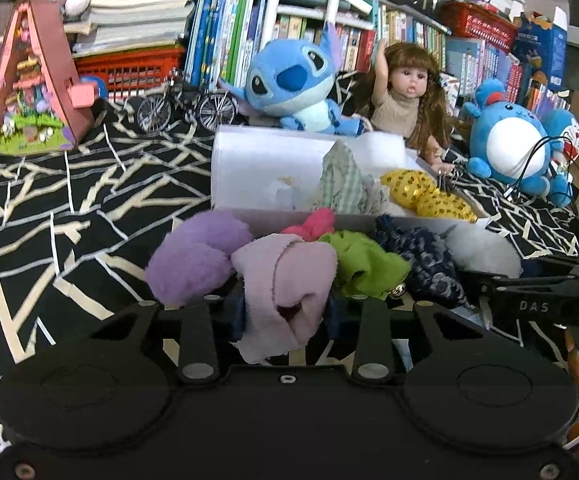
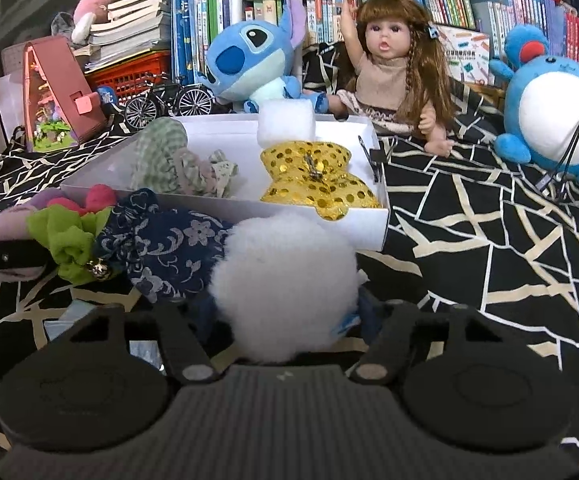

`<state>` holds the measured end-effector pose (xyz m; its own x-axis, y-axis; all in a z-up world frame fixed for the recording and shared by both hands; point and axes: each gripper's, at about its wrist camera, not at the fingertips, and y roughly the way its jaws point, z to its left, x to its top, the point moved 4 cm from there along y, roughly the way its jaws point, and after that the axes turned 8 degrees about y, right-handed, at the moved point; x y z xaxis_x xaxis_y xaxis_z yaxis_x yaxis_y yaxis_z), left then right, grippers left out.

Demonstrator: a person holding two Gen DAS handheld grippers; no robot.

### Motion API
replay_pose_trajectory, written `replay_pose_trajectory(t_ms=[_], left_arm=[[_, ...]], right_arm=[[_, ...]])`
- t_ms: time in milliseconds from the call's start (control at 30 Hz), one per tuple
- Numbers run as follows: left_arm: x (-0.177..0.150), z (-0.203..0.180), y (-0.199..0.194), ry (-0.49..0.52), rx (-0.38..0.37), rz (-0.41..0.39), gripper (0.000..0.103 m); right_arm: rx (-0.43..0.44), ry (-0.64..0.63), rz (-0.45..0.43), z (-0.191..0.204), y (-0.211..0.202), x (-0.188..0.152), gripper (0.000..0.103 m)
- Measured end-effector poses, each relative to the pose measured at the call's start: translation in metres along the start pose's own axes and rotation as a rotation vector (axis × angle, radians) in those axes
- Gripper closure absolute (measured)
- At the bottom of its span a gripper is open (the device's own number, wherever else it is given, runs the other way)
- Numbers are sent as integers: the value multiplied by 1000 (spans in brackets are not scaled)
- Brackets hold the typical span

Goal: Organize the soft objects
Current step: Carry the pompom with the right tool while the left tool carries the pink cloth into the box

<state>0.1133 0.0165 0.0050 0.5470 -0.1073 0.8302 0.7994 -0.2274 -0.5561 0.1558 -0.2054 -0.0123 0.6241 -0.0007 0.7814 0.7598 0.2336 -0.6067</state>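
Left gripper (image 1: 285, 312) fingers clamp the pink cloth (image 1: 285, 280), right gripper (image 2: 285, 312) fingers clamp the white pompom (image 2: 285, 284), both just before the white box (image 2: 369, 224); recommend lifting each clear of its rim before release.

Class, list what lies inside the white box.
In the white box: a green checked cloth, a gold sequin pouch, a white foam block. The near wall and these items hide part of its floor.
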Motion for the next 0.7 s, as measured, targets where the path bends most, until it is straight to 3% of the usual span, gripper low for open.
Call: replay_pose_trajectory(t_ms=[333,700], left_arm=[[16,-4,-21,17,-6,-69,69],[41,5,-26,-8,-20,-112,69]], right_arm=[[3,-39,-105,11,-24,14,36],[1,-59,-152,15,-38,34,36]])
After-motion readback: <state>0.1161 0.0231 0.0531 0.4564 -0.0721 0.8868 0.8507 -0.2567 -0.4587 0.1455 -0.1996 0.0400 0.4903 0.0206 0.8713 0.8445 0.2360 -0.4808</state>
